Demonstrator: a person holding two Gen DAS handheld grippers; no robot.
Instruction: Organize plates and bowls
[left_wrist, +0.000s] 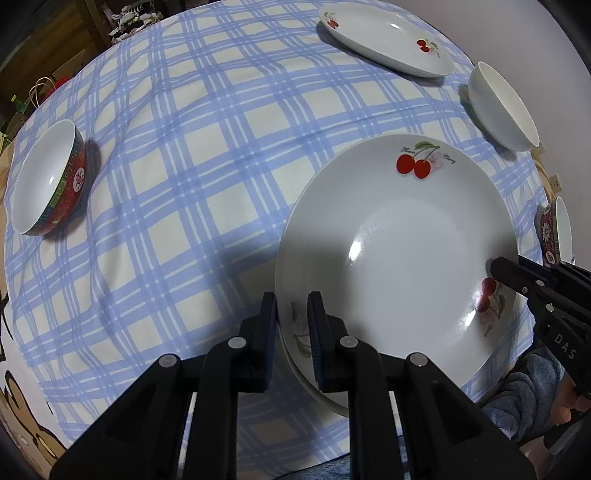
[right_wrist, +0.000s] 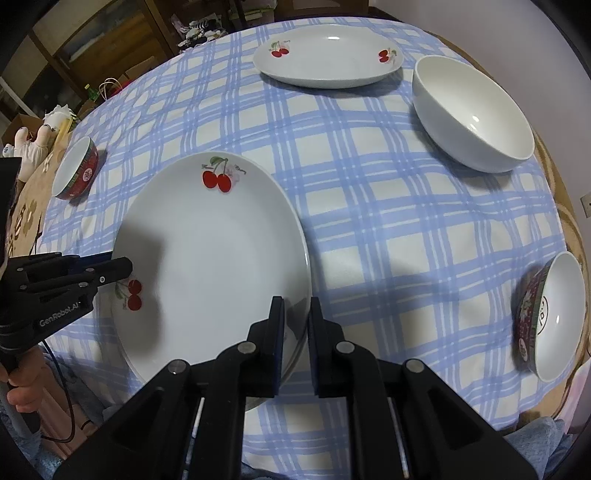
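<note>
1. Large white ceramic plate with red cherry prints (left_wrist: 399, 236) lies near the front edge of the surface, on the blue-and-white checked cloth (left_wrist: 207, 155); a second rim shows just beneath it at the near side, so it seems to sit on another plate.
2. Left gripper (left_wrist: 291, 308) points steeply down at the plate's left rim; its fingers (left_wrist: 267, 325) sit one on either side of the rim, pinching it narrowly.
3. Right gripper (right_wrist: 297, 314) does the same on the opposite rim, its fingers (right_wrist: 277, 325) closed narrowly on the plate's edge.
4. Each gripper shows in the other's view, at the plate's far side; a hand in a grey-blue sleeve (left_wrist: 524, 398) holds the right one.
5. Second white cherry-print plate (right_wrist: 327, 61) lies at the far side of the cloth, well apart.
6. Plain white ceramic bowl (right_wrist: 469, 110) stands upright near that far plate, to its right.
7. Red patterned bowl with white inside (left_wrist: 48, 177) stands at the left edge of the cloth.
8. Another red patterned bowl (right_wrist: 550, 317) sits at the right edge.
</note>
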